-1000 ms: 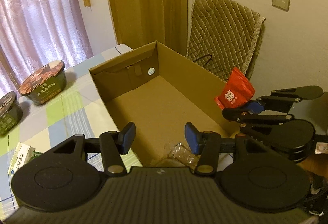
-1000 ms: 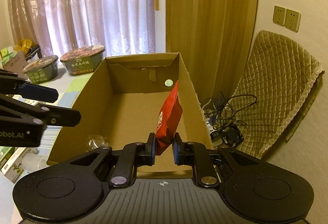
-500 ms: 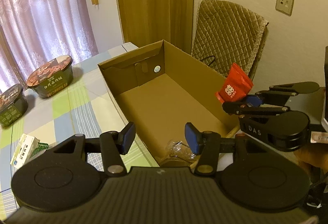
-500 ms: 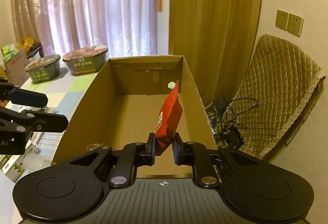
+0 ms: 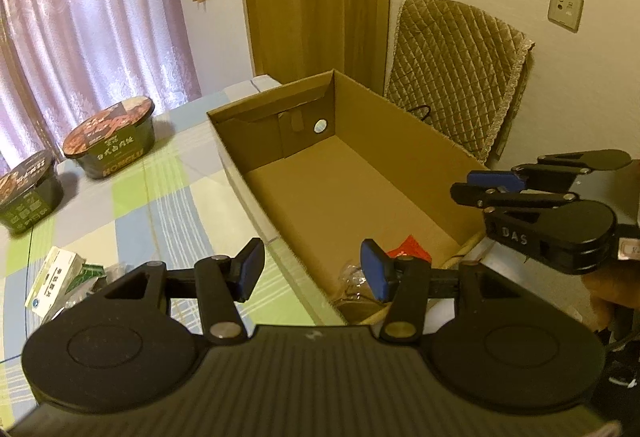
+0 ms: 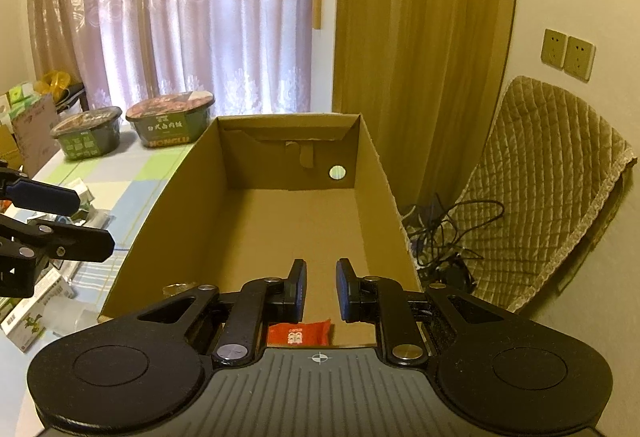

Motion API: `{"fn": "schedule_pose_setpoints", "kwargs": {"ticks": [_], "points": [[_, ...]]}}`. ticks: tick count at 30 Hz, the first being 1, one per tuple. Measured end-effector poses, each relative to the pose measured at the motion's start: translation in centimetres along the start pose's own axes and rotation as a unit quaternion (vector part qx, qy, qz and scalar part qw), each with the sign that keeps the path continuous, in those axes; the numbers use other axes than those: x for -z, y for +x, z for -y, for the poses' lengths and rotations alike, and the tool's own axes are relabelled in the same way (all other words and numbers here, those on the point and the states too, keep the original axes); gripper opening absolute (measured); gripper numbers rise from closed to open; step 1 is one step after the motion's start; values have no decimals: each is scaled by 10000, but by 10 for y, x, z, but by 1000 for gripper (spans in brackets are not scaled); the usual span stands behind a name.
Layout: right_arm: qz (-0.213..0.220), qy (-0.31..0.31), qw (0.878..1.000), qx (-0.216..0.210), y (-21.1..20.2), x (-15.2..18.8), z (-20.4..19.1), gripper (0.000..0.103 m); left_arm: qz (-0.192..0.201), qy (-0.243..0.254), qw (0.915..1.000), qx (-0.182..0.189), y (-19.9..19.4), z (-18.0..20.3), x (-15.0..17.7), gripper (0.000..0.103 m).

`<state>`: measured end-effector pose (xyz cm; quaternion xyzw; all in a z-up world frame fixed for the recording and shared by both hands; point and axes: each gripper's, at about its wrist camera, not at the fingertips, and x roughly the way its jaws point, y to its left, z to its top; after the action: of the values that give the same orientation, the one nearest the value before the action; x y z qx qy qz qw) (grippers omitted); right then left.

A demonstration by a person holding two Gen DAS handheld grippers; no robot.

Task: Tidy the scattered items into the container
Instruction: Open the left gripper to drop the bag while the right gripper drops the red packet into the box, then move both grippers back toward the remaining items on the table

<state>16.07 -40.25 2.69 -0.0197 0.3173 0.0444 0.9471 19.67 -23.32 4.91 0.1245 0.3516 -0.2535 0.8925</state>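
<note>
An open cardboard box (image 5: 420, 141) (image 6: 374, 157) stands on the checked tablecloth. A red snack packet (image 6: 299, 332) (image 5: 412, 249) lies on the box floor at its near end, beside a clear plastic wrapper (image 5: 354, 277). My right gripper (image 6: 321, 289) hovers over that end, open, nothing between its fingers; from the left wrist camera it (image 5: 468, 186) shows at the box's right rim. My left gripper (image 5: 312, 271) is open above the box's near left corner and holds nothing. Small white and green cartons (image 5: 52, 281) (image 6: 30, 313) lie on the cloth to the left.
Two green instant-food bowls (image 5: 112, 137) (image 5: 26, 193) stand at the table's far left. A quilted chair (image 6: 552, 189) and a tangle of cables (image 6: 444, 237) are to the right of the box. Curtains hang behind the table.
My right gripper opened and the red packet dropped from it onto the box floor. Both grippers have drawn back a little from the box.
</note>
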Motion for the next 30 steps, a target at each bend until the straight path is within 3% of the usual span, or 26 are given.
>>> {"fn": "schedule_pose_setpoints", "kwargs": {"ticks": [15, 30], "points": [[-22, 34, 10000, -82, -20, 0, -18, 20, 9, -212, 9996, -177, -29, -18, 21, 48], [9, -79, 9996, -286, -45, -4, -58, 20, -61, -616, 9967, -530, -80, -52, 67, 48]]}}
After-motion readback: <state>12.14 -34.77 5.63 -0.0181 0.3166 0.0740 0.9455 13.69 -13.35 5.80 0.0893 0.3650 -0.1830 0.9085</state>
